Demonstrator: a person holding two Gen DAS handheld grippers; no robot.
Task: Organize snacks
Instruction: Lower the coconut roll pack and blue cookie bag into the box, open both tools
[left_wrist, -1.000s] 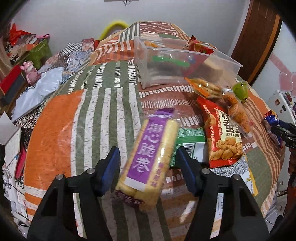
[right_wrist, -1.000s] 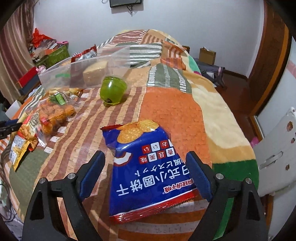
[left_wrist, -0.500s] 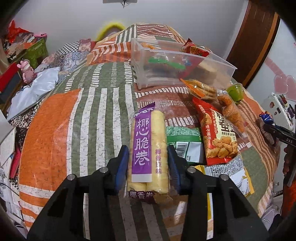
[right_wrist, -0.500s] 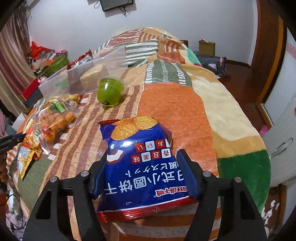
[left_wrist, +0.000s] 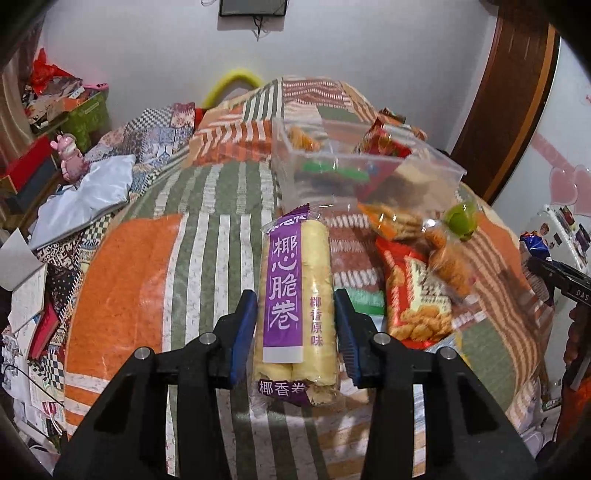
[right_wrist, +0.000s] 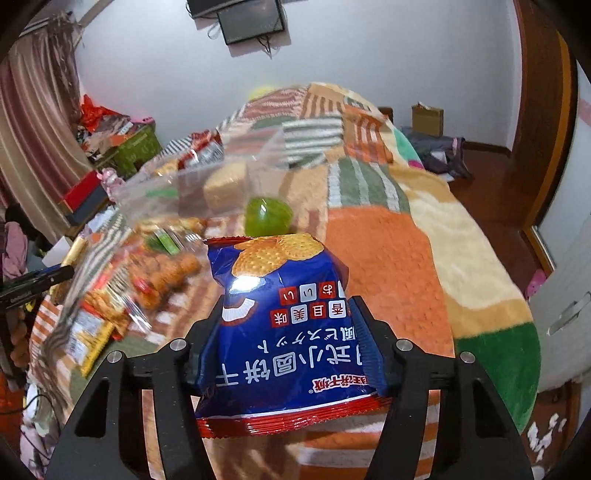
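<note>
My left gripper (left_wrist: 295, 328) is shut on a yellow coconut roll pack with a purple label (left_wrist: 295, 295) and holds it above the striped blanket. My right gripper (right_wrist: 288, 343) is shut on a blue biscuit bag (right_wrist: 284, 325), lifted off the bed. A clear plastic bin (left_wrist: 365, 173) with several snacks inside stands beyond on the bed; it also shows in the right wrist view (right_wrist: 207, 184). The right gripper shows at the far right of the left wrist view (left_wrist: 554, 277).
Loose snacks lie on the bed: a red bag (left_wrist: 417, 295), a clear pack of fried bites (left_wrist: 443, 258), a green jelly cup (left_wrist: 461, 221) (right_wrist: 267, 216), a green pack (left_wrist: 365, 299). Clutter and boxes (left_wrist: 66, 110) stand left of the bed. A wooden door (left_wrist: 517, 92) is at the right.
Both grippers closed from open onto their packs and lifted them. The views rose and moved toward the clear bin.
</note>
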